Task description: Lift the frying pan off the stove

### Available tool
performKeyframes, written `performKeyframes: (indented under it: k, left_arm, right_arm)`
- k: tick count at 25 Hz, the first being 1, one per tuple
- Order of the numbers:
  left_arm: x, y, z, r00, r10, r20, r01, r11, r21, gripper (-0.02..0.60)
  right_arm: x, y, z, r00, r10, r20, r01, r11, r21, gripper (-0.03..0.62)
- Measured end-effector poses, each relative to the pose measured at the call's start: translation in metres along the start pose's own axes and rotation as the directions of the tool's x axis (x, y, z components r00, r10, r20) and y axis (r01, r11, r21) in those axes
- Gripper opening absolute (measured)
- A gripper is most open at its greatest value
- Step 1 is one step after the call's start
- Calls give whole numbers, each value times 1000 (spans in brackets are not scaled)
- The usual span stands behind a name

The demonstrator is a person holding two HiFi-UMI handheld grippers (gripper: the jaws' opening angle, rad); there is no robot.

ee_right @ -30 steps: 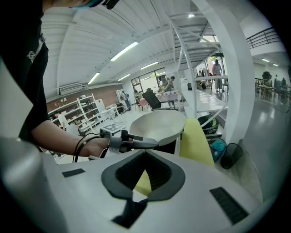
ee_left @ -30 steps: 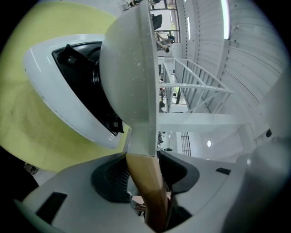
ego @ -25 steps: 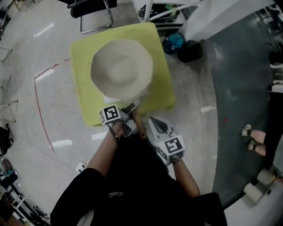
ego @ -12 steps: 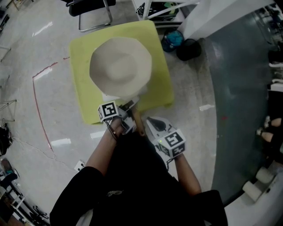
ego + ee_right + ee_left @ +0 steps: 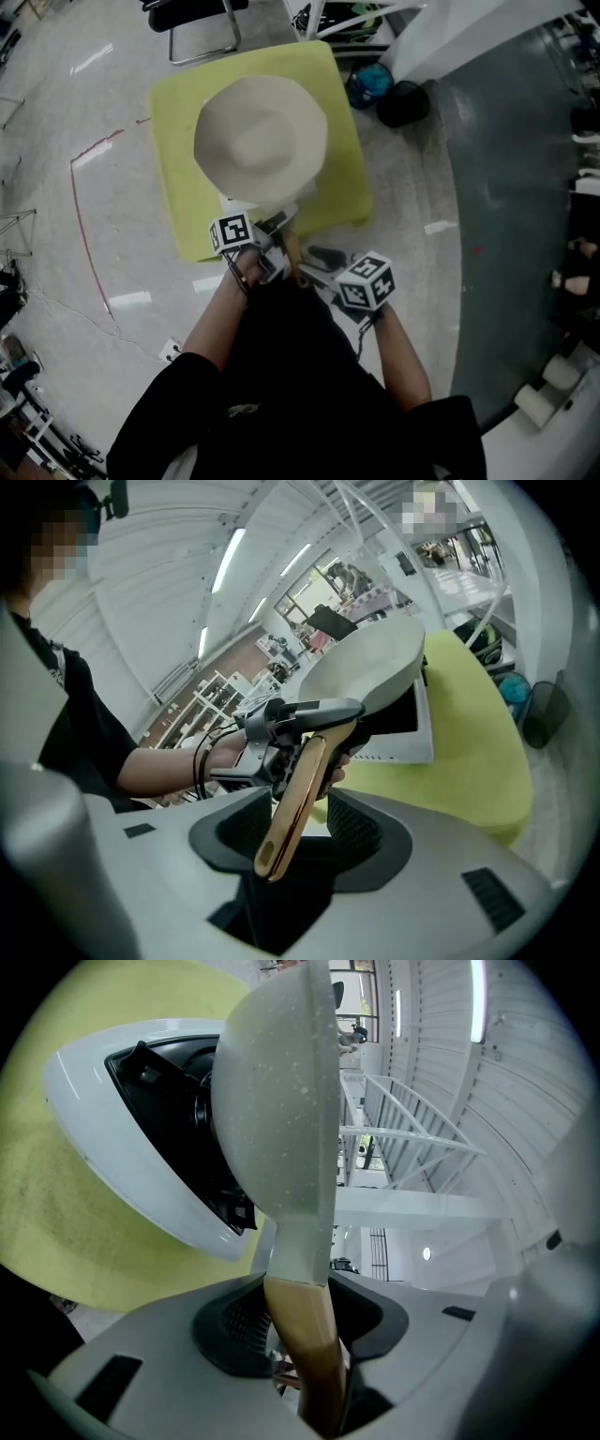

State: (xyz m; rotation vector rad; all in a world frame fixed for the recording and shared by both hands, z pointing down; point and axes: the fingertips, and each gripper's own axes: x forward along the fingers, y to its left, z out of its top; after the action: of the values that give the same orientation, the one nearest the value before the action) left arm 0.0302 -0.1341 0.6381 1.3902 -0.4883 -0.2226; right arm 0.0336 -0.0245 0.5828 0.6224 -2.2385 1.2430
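Note:
A cream frying pan (image 5: pixel 261 141) lies over a white stove with a black top (image 5: pixel 141 1147) on the yellow-green table (image 5: pixel 178 178). I cannot tell whether the pan touches the stove. Its wooden handle (image 5: pixel 292 258) points toward me. My left gripper (image 5: pixel 277 230) is shut on the handle (image 5: pixel 305 1344) close to the pan. My right gripper (image 5: pixel 314 267) sits at the handle's free end. Its jaws have just been opening and now stand wide. The handle tip (image 5: pixel 292 803) lies between them with gaps on both sides.
A black chair (image 5: pixel 192 23) stands behind the table. A blue bag (image 5: pixel 367 86) and a black bag (image 5: pixel 405 105) lie at the table's far right corner, beside a white frame. A red line (image 5: pixel 80 216) runs along the floor at the left.
The right gripper has swung left and down to the handle's end, and its jaws have gone from shut to wide open around it. The left gripper and the pan have kept still.

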Motion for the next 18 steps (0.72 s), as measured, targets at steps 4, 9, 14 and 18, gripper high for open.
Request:
performKeyframes:
  k: [4, 9, 14, 18]
  left_arm:
    - [0, -1, -1, 1000, -10, -2, 10, 1000, -15, 199]
    - [0, -1, 0, 1000, -9, -5, 9, 1000, 3, 199]
    - [2, -1, -2, 1000, -13, -11, 12, 1000, -10, 199]
    - [3, 0, -3, 999, -15, -33, 15, 1000, 4, 199]
  right_arm:
    - [13, -2, -3, 1000, 19, 3, -19, 998, 58, 201]
    - [24, -5, -1, 998, 47, 35, -52, 990, 132, 201]
    - [38, -5, 2, 995, 83, 62, -93, 978, 188, 199]
    - [46, -5, 1, 988, 134, 72, -146, 966, 215, 198]
